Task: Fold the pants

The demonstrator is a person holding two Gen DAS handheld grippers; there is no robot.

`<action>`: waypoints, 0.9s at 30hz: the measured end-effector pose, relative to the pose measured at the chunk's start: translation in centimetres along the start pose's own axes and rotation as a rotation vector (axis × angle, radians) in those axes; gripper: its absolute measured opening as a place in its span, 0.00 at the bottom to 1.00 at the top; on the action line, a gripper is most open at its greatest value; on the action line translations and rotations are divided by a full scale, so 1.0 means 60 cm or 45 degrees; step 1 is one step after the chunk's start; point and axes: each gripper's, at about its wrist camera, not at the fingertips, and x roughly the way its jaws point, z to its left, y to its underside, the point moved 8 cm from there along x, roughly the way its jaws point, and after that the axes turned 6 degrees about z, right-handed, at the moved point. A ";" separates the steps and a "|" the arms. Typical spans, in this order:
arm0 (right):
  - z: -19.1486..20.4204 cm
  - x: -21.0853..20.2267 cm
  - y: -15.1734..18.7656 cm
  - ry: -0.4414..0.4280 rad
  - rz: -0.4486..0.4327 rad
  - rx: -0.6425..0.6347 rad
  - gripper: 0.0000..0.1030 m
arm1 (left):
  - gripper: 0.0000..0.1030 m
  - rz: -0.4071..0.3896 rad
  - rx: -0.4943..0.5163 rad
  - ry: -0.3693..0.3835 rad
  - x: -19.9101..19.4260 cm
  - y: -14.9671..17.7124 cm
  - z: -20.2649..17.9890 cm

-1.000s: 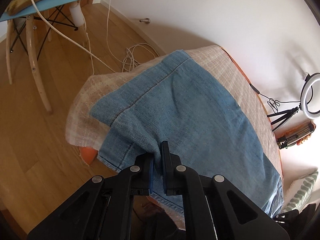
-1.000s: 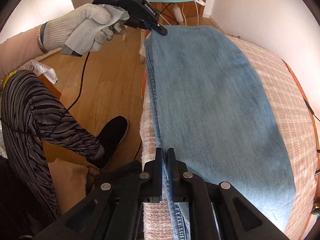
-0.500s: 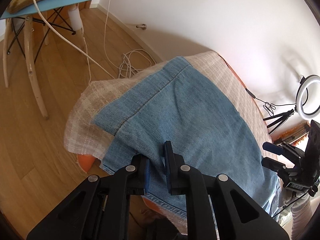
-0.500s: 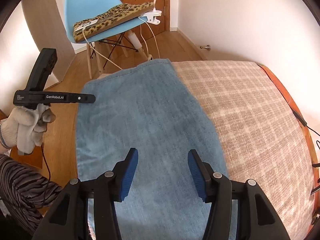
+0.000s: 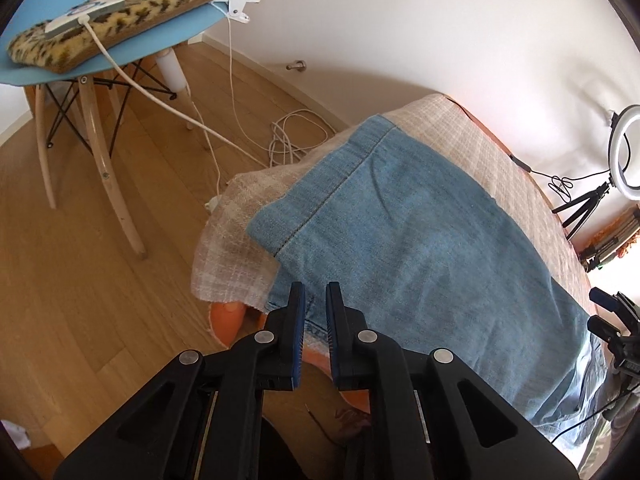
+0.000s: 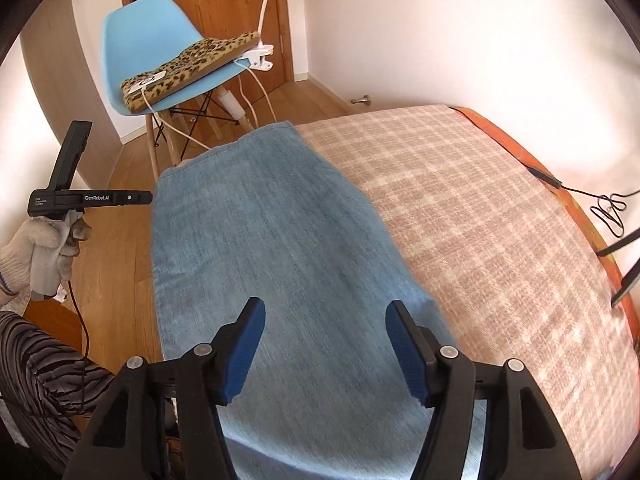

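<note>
Pants (image 6: 272, 264) lie flat on the checked cover (image 6: 480, 216), long axis running away from the right gripper (image 6: 325, 346). Its jaws, just opening, stand wide and empty above the denim. Left gripper (image 5: 316, 312) hangs at the hem corner, jaws narrow, nothing between them.

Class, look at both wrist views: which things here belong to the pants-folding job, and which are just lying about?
Part of the job:
- jeans
- checked cover they lie on
- left gripper
- right gripper

Just lying about:
- blue chair
- leopard cushion
- white cables
- ring light
</note>
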 end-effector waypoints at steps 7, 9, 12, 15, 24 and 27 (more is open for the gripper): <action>-0.078 -0.099 0.102 0.096 -0.080 0.234 0.75 | 0.36 -0.029 0.257 0.130 -0.044 -0.004 -0.161; -0.108 -0.128 0.139 0.148 -0.096 0.301 0.75 | 0.36 0.002 0.332 0.196 -0.041 0.008 -0.221; -0.155 -0.171 0.195 0.208 -0.125 0.438 0.75 | 0.36 0.043 0.443 0.286 -0.029 0.034 -0.311; -0.203 -0.211 0.256 0.257 -0.141 0.577 0.75 | 0.36 0.116 0.535 0.383 -0.007 0.068 -0.404; -0.329 -0.311 0.484 0.566 -0.104 0.963 0.85 | 0.36 0.338 0.813 0.611 0.036 0.188 -0.686; -0.370 -0.356 0.579 0.651 -0.113 1.128 0.85 | 0.36 0.416 0.858 0.679 0.056 0.226 -0.783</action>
